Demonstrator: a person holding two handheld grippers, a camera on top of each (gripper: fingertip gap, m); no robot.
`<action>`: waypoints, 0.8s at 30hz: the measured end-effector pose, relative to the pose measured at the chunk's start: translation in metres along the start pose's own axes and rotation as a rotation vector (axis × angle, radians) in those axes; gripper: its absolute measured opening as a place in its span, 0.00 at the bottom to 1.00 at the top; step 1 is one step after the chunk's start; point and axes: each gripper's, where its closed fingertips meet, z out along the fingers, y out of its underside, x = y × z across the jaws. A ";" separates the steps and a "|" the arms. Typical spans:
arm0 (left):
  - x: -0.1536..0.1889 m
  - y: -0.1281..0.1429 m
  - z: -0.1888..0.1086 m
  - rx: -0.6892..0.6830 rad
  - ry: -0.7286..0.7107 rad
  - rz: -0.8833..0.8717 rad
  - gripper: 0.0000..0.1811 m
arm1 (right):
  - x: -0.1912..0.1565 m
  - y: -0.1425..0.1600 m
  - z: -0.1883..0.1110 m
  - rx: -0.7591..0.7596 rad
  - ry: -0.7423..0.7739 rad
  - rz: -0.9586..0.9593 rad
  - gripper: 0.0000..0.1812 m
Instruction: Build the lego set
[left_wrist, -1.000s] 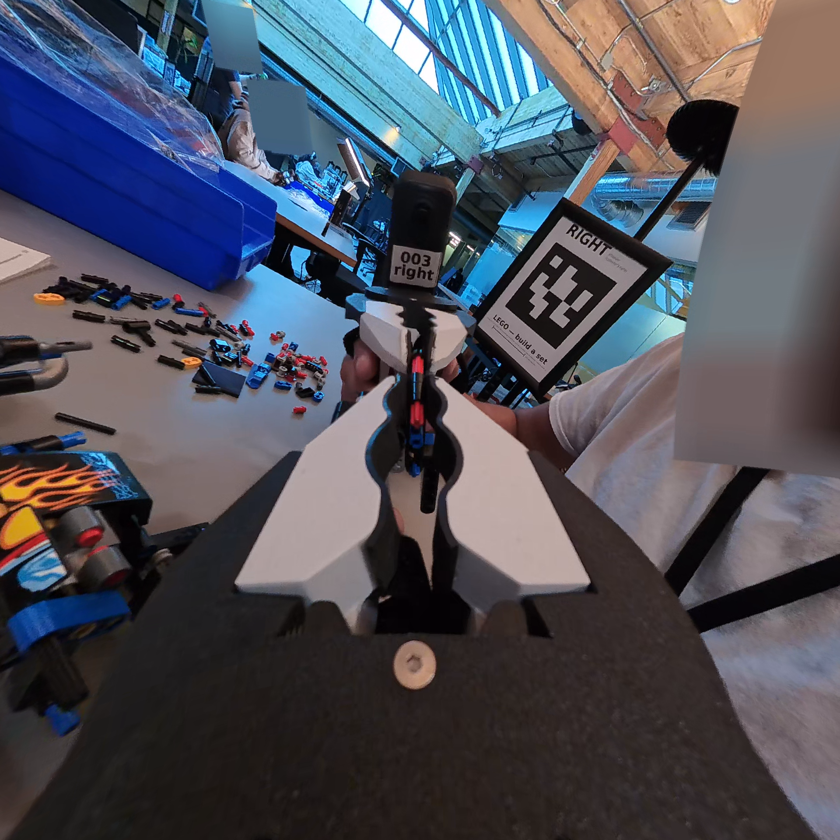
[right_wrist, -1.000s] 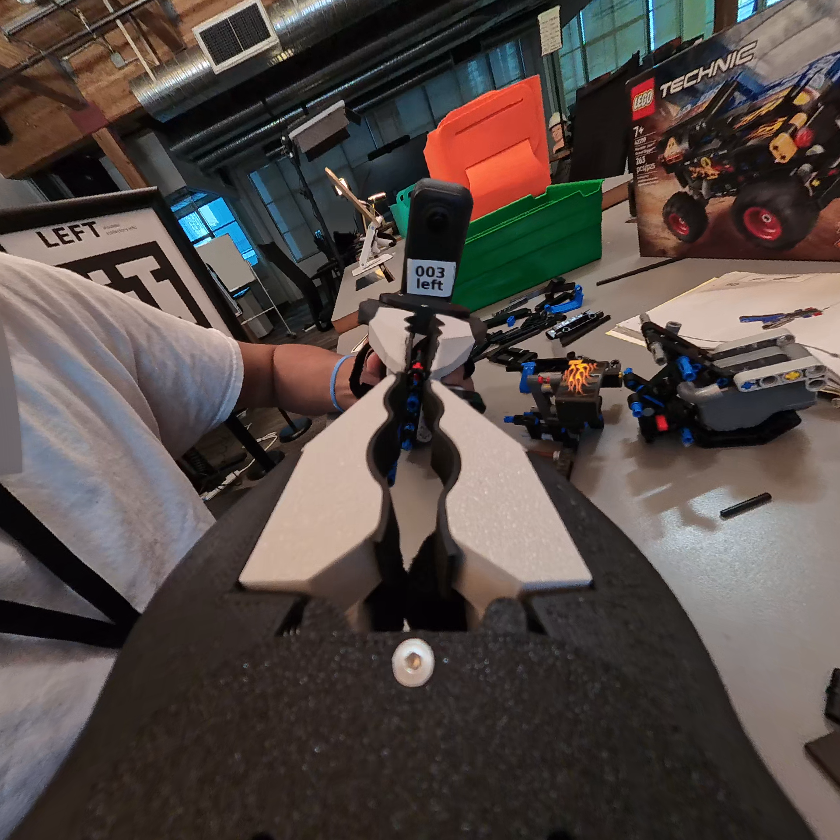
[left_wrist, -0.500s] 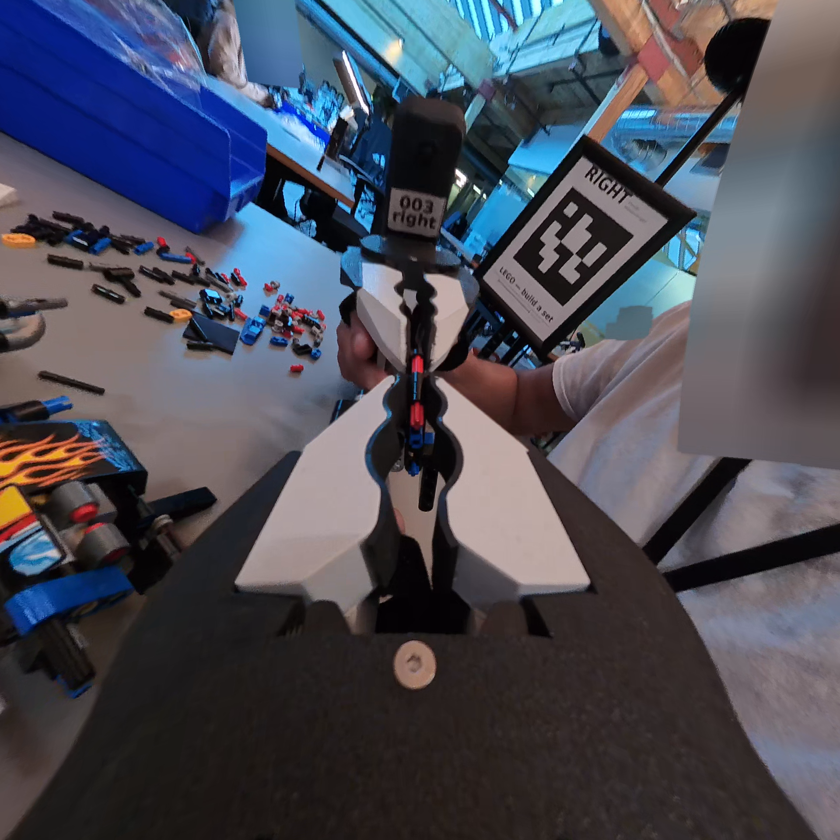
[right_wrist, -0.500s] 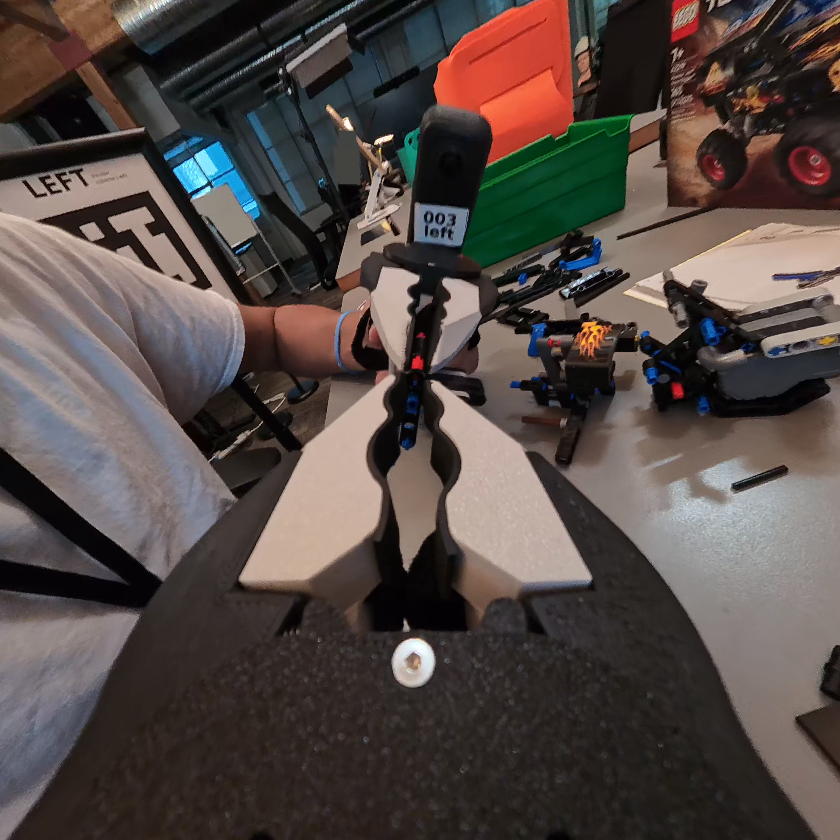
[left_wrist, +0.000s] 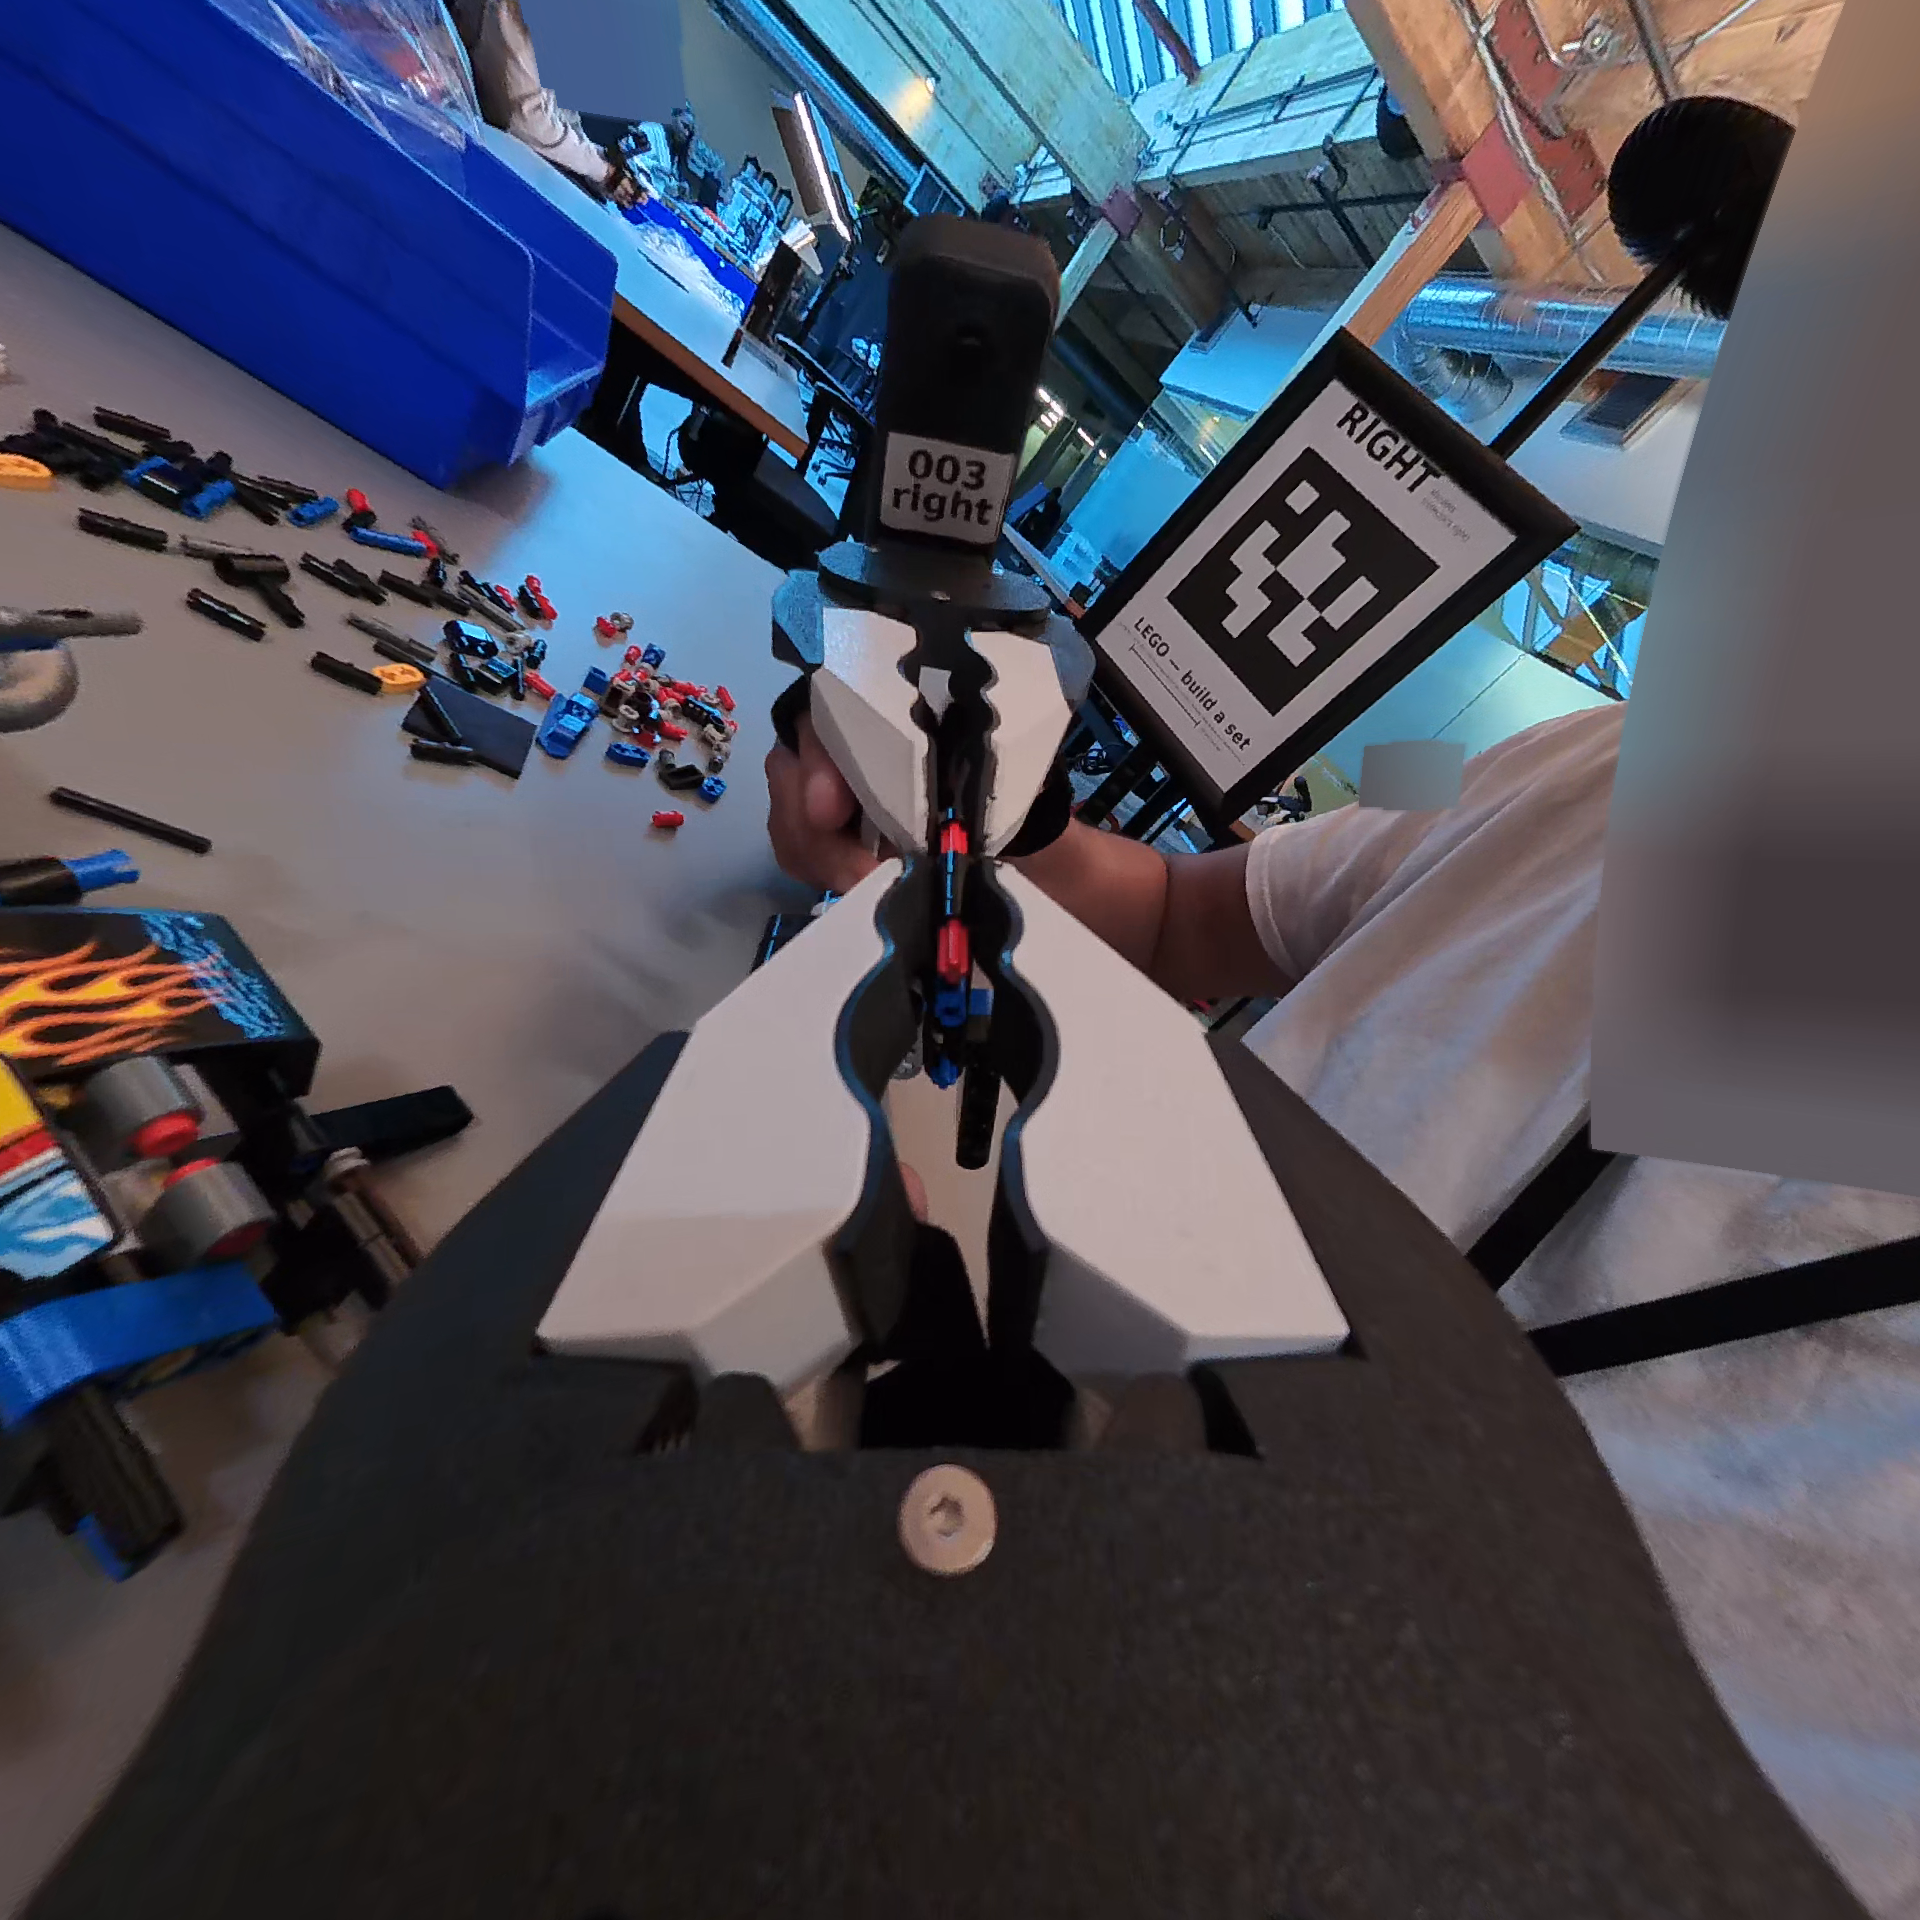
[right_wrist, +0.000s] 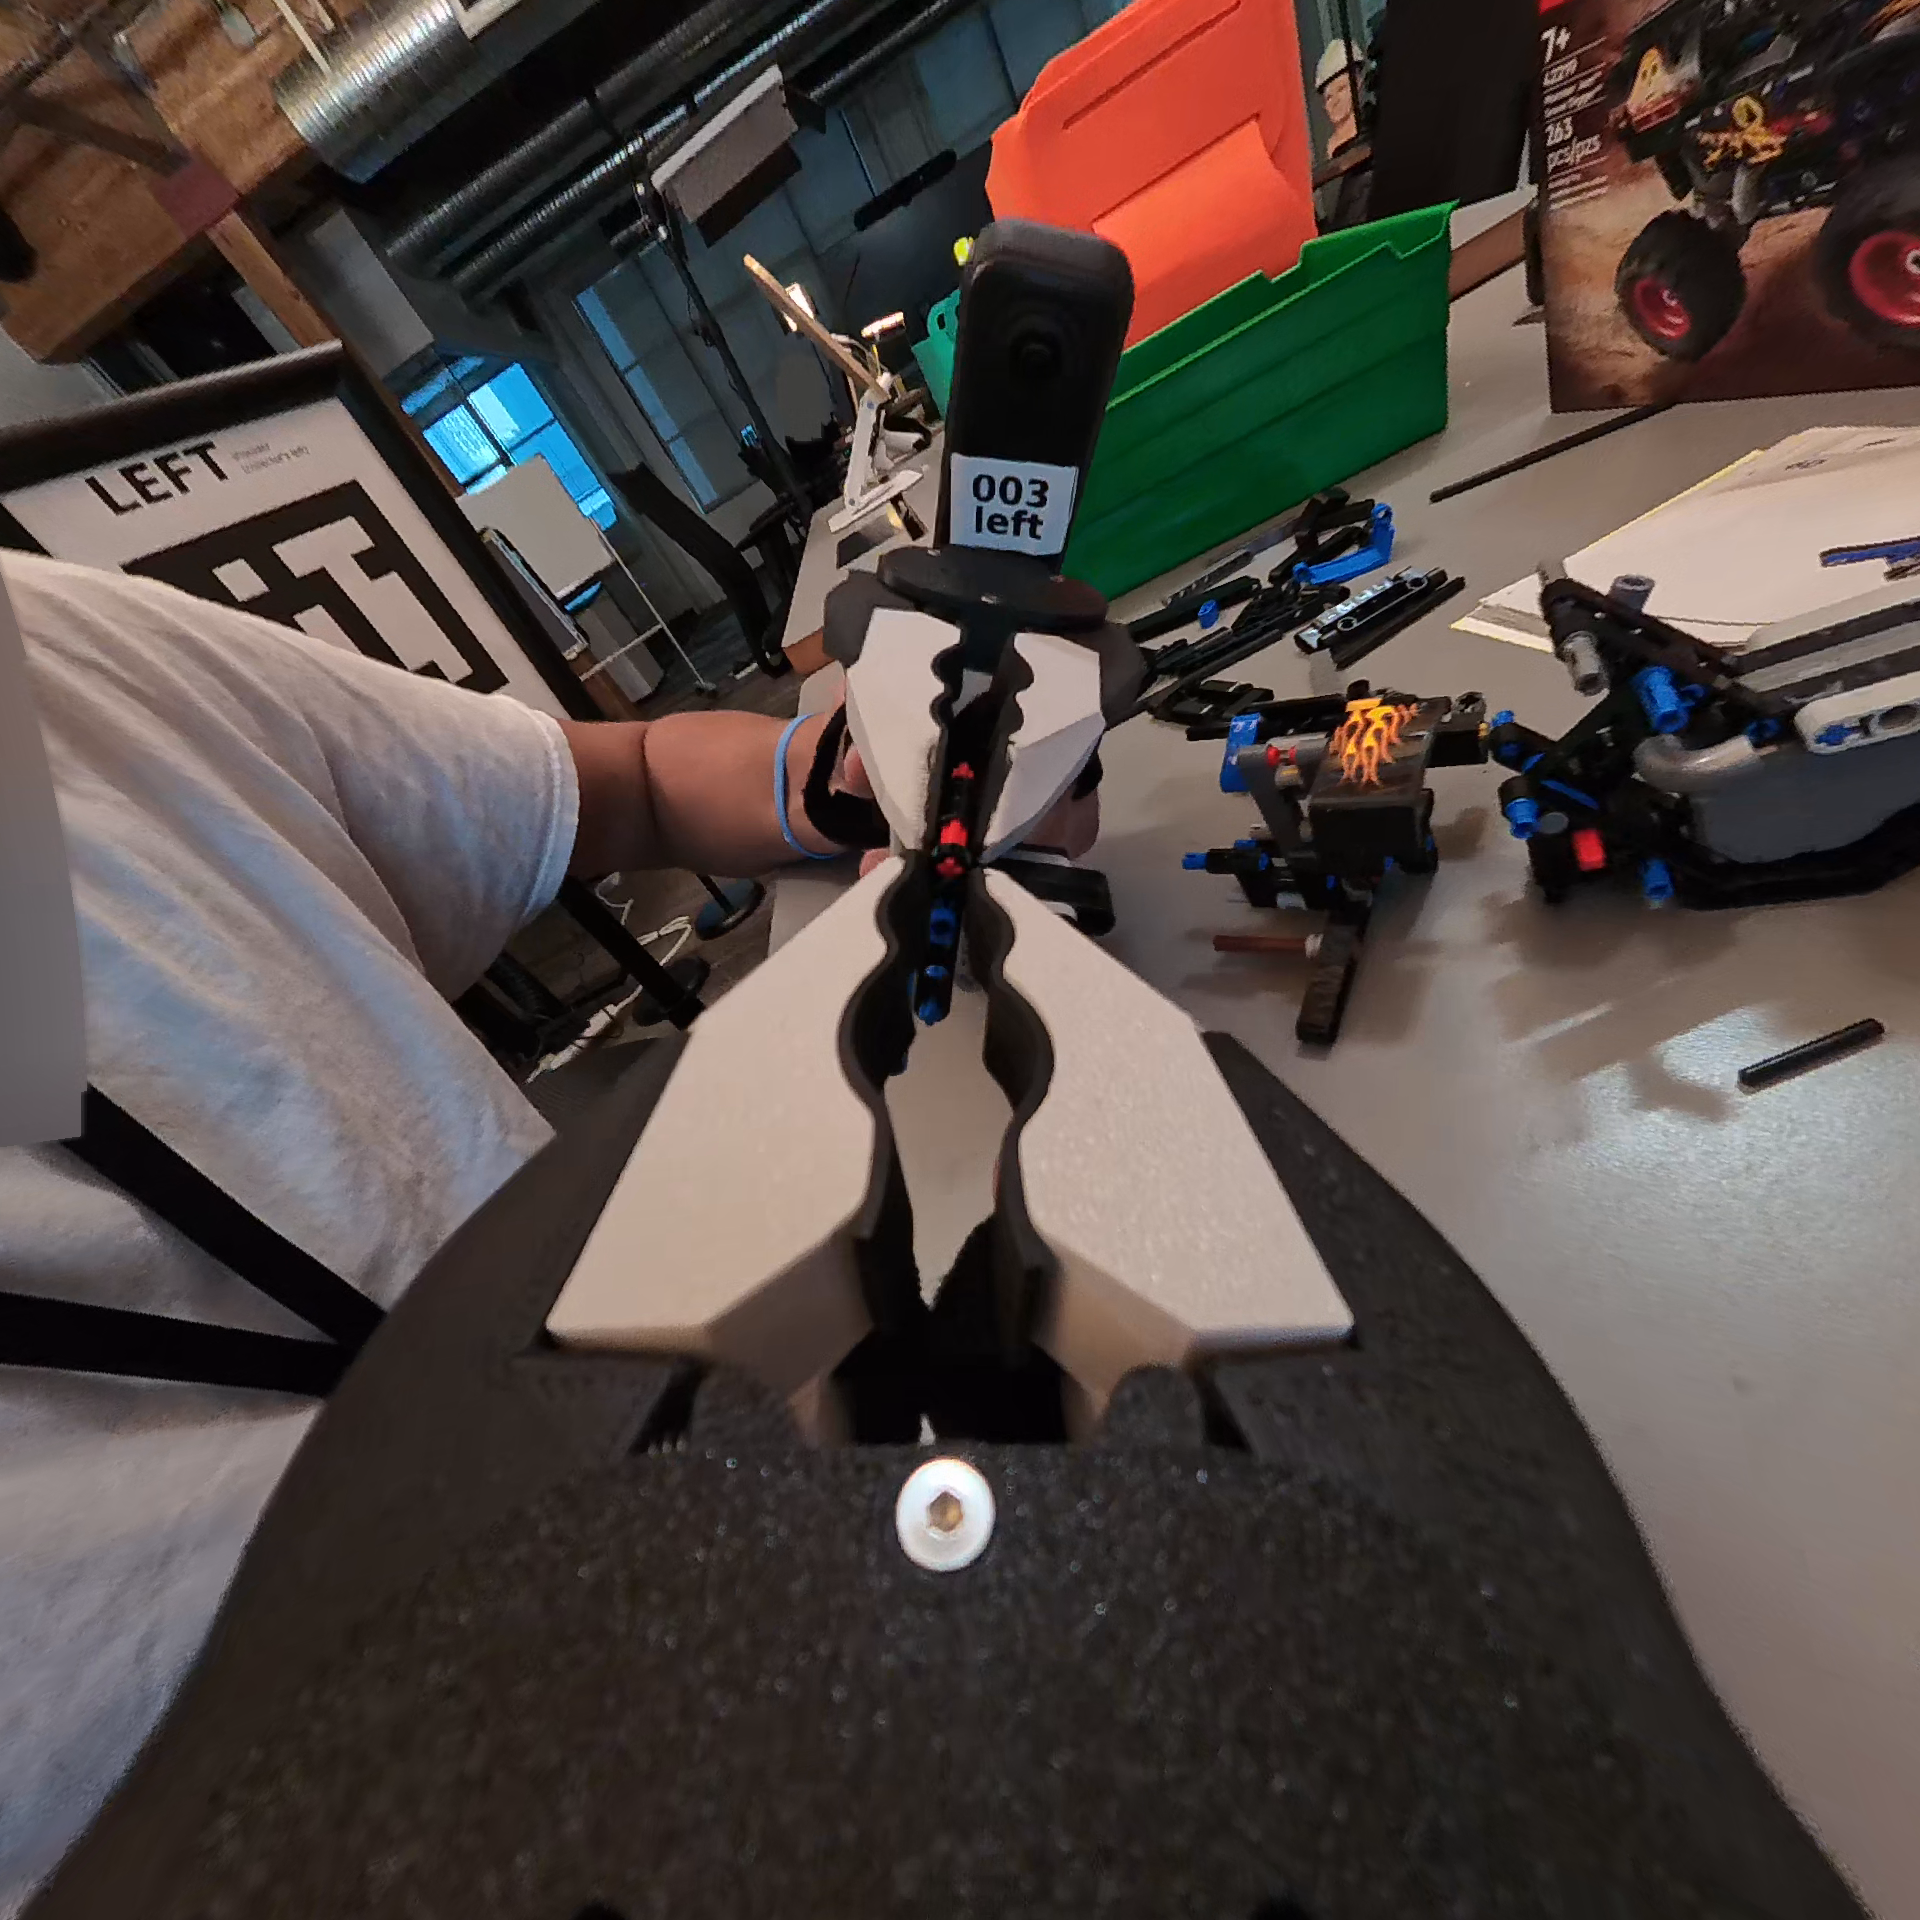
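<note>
Two grippers meet tip to tip above the grey table (left_wrist: 436, 894), both pinching one slim black lego beam (left_wrist: 954, 935) studded with red and blue pins. In the left wrist view the left gripper (left_wrist: 948, 883) has its white fingers (left_wrist: 748, 1132) pressed onto the near end of the beam, while the right gripper (left_wrist: 940, 727) faces it from 12 o'clock, clamped on the far end and held by a hand (left_wrist: 816, 805). The right wrist view shows the same from the other side: the right gripper (right_wrist: 940, 883) closed on the beam (right_wrist: 948, 883), the left gripper (right_wrist: 966, 727) opposite at 12 o'clock. On the table, two part-built lego assemblies stand side by side at 2 o'clock: a small one with a flame sticker (right_wrist: 1351, 800) and a larger grey-and-black chassis (right_wrist: 1725, 769). One loose black axle (right_wrist: 1810, 1051) lies alone at 3 o'clock. A scatter of loose small pieces (left_wrist: 582, 675), too many to count, spreads at 10 o'clock in the left view, beside one blue bin (left_wrist: 312, 260). One green bin (right_wrist: 1278, 395), one orange bin (right_wrist: 1153, 177) and one set box (right_wrist: 1725, 197) stand at the far edge. Two framed marker signs (left_wrist: 1320, 582) (right_wrist: 260, 540) flank the person.
</note>
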 end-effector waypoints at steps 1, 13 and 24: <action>0.000 -0.001 0.000 0.004 0.000 0.002 0.03 | 0.000 -0.001 0.000 0.006 -0.004 0.008 0.03; 0.002 -0.015 -0.005 0.112 0.068 -0.078 0.02 | 0.002 -0.007 -0.004 0.037 0.040 -0.060 0.08; -0.001 -0.009 0.002 0.088 0.028 -0.040 0.03 | 0.002 -0.004 -0.001 0.014 0.040 -0.041 0.03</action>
